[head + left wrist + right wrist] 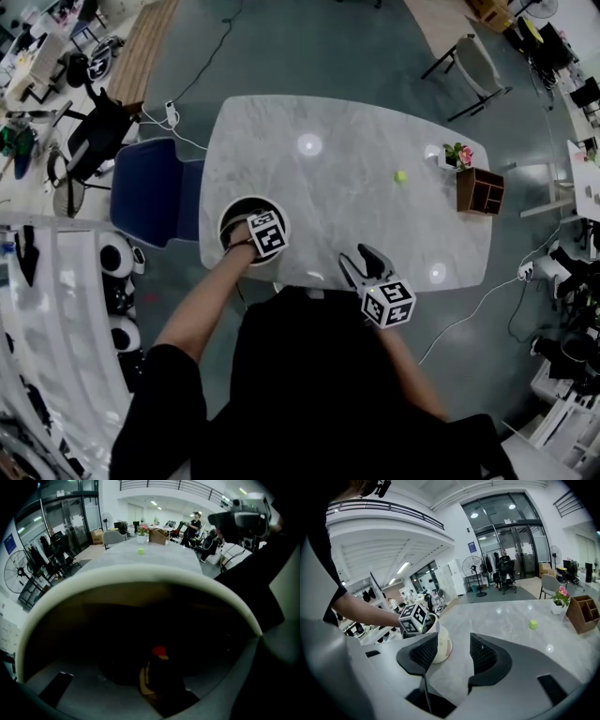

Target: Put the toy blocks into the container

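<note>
A wide hall with a grey floor and glass doors surrounds a pale, marble-patterned bench (356, 187). A blue chair (155, 192) stands off the bench's left edge. The white container (231, 214) sits at the near-left edge of the bench. The left claw (258, 234) points steeply down into the container, its marker cube level with the rim. Inside, a red block (159, 651) and a tan block (144, 681) lie on the dark bottom. It is too dark in there to tell how the left claw's jaws stand or whether they touch either block. The right claw (364, 264) hangs over the near edge of the bench, jaws well apart, with only bare bench between them. A green block (399, 176) lies alone toward the far-right edge, near a flower pot (457, 155) and a wooden organiser (479, 191).
</note>
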A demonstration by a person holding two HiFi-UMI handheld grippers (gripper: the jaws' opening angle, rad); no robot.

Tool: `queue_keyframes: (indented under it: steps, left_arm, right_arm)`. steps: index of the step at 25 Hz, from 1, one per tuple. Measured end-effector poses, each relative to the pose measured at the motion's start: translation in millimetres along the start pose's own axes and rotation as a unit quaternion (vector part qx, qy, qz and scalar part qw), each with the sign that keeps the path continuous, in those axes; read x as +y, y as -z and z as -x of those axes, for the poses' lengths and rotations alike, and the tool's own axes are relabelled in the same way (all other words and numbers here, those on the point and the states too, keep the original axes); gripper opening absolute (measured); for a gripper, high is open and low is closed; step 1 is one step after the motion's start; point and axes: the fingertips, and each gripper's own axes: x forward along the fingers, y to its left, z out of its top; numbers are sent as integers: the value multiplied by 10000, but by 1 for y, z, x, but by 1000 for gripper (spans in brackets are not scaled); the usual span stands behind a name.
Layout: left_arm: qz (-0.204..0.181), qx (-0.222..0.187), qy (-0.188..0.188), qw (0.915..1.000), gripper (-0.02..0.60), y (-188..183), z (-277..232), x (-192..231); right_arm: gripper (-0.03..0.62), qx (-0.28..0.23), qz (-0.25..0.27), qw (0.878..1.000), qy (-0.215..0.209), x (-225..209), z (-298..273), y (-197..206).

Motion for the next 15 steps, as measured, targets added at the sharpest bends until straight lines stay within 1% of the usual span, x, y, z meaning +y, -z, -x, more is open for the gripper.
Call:
queue_keyframes:
  steps: [3, 8, 15]
  left_arm:
    - [81, -14, 9, 10000, 166, 0, 1, 0]
    - [226, 29, -31, 9997, 166, 3, 8, 2]
    - [406, -107, -245, 9988, 166, 1, 24, 2]
  right_arm:
    - [206, 44, 31, 10000, -34, -2, 3, 1]
    - [206, 80, 114, 9998, -113, -4, 6, -1]
    - [206, 26, 179, 9995, -273, -5, 6, -6]
